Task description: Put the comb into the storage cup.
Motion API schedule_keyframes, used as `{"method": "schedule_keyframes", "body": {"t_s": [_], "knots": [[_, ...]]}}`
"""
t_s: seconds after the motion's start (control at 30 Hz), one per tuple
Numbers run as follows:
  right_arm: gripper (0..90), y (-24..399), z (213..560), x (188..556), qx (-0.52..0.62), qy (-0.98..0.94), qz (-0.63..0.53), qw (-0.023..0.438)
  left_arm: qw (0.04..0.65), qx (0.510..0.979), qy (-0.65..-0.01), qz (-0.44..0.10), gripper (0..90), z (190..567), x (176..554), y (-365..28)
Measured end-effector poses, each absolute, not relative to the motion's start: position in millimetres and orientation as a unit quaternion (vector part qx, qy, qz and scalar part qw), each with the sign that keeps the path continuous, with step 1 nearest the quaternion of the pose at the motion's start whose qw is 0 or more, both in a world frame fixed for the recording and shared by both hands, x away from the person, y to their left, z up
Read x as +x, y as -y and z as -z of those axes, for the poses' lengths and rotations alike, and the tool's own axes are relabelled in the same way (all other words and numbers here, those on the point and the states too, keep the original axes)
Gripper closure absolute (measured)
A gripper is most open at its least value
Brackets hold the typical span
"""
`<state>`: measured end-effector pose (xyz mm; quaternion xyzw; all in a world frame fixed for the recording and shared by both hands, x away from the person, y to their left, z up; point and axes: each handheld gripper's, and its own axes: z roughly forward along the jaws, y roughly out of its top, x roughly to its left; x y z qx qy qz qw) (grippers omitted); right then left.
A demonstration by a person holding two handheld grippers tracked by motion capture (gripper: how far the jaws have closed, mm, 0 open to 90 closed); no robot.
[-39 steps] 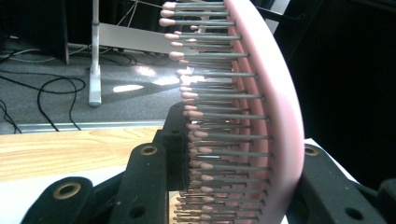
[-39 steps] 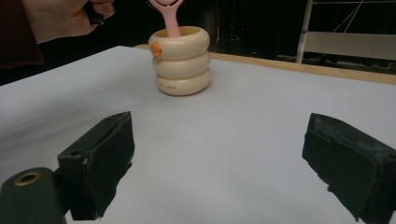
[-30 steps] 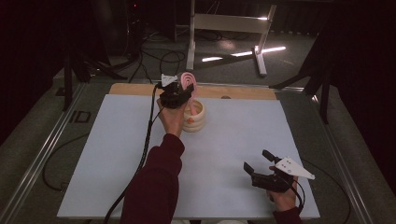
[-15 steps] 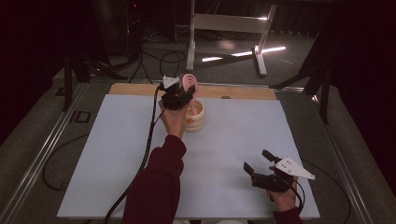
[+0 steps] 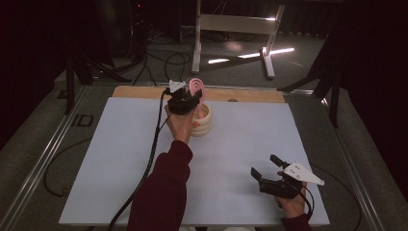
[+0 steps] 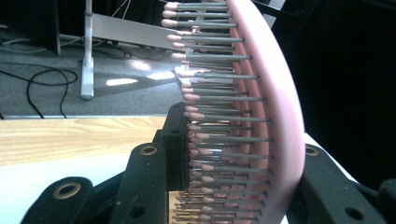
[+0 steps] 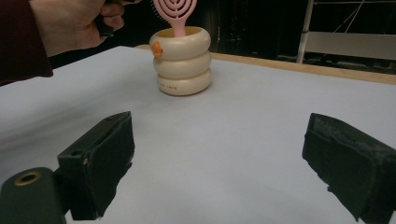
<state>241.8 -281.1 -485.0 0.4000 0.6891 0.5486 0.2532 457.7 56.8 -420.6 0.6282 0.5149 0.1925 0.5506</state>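
Left gripper point(image 5: 188, 98), upper centre of the high view: jaws clamped on the head of a pink plastic hairbrush with grey, pink-tipped bristles point(image 6: 275, 107). In the left gripper view the brush head runs from the top centre down to the bottom of the frame, one black jaw against the bristle side, the other behind its smooth back.

In the right gripper view, upper centre, the brush handle goes down into the mouth of a cream, three-ringed round holder point(image 7: 182, 60) with a small orange mark near its rim. The holder stands upright on the pale blue table mat point(image 5: 120, 159), near the far wooden edge point(image 5: 144, 91).

Right gripper point(image 5: 272, 174), lower right of the high view: jaws wide apart, nothing between them, low over the mat, well apart from the holder.
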Motion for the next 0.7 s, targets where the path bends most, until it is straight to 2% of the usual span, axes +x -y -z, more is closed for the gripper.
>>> {"method": "schedule_keyframes", "body": {"t_s": [0.7], "knots": [[9.0, 280.1, 485.4, 241.9, 0.398, -0.691, -0.548, 0.253, 0.553, 0.621, -0.526, -0.178, 64.3, 428.4, 459.1, -64.3]]}}
